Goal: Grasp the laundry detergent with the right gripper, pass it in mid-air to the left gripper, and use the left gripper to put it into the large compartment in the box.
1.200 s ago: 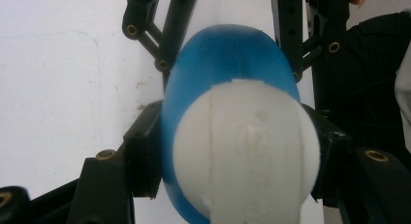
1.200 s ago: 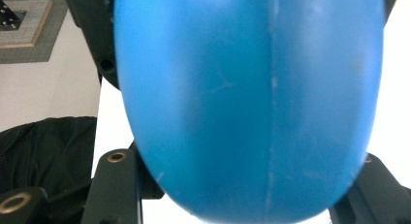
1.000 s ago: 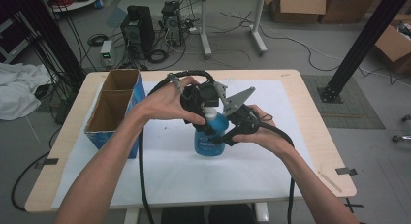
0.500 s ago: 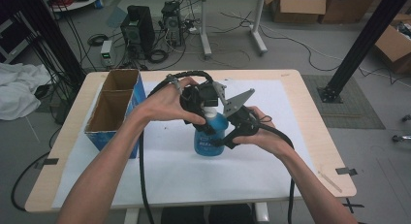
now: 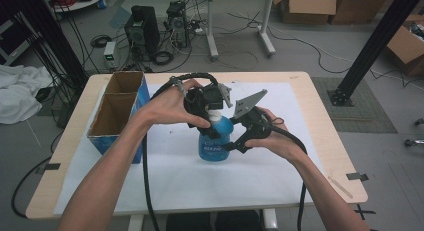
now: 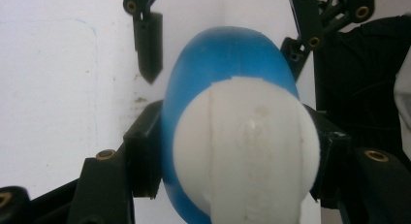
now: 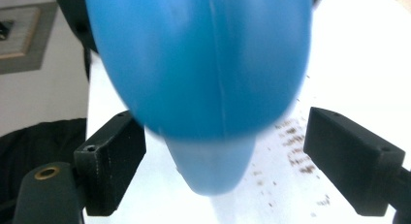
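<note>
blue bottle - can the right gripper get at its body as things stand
Probably yes: the right gripper stands open with the blue bottle between its jaws, nothing in between; the left gripper clamps just the white cap.

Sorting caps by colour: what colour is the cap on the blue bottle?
White; the cap on the blue bottle shows best in the left gripper view.

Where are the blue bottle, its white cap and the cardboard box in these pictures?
blue bottle (image 5: 214, 143): high view, on the labelled front of its body.
white cap (image 6: 245, 151): left gripper view, on the cap's rounded top between the jaws.
cardboard box (image 5: 118, 137): high view, on its blue front wall.
</note>
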Available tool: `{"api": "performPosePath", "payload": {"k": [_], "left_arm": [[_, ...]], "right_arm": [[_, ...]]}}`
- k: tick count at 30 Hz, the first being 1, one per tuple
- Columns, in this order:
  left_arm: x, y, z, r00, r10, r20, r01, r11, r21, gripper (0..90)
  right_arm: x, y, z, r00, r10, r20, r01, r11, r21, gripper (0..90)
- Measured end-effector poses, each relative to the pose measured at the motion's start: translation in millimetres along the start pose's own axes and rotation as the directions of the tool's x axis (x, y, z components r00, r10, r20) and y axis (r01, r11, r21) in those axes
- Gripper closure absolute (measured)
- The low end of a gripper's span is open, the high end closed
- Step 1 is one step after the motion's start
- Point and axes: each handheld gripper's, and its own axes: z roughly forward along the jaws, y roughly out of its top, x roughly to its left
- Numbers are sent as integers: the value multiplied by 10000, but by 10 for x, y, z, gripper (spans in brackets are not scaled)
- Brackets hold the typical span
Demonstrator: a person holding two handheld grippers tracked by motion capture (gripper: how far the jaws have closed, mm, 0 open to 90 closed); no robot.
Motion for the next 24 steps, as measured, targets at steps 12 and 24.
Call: {"api": "performPosePath", "payload": {"k": [12,24], "left_arm": [[94,-87,-154,9893,-1334,-585,1346,9907,174,381],[214,-181,-531,9416,-3124,-1255,3176,9479,237,381]], "right_arm": [[-28,-137,-193,9954,505,808,-561,9961,687,153],[-52,-273,-420,9857,748,1512,-933,9885,1193,155]]}}
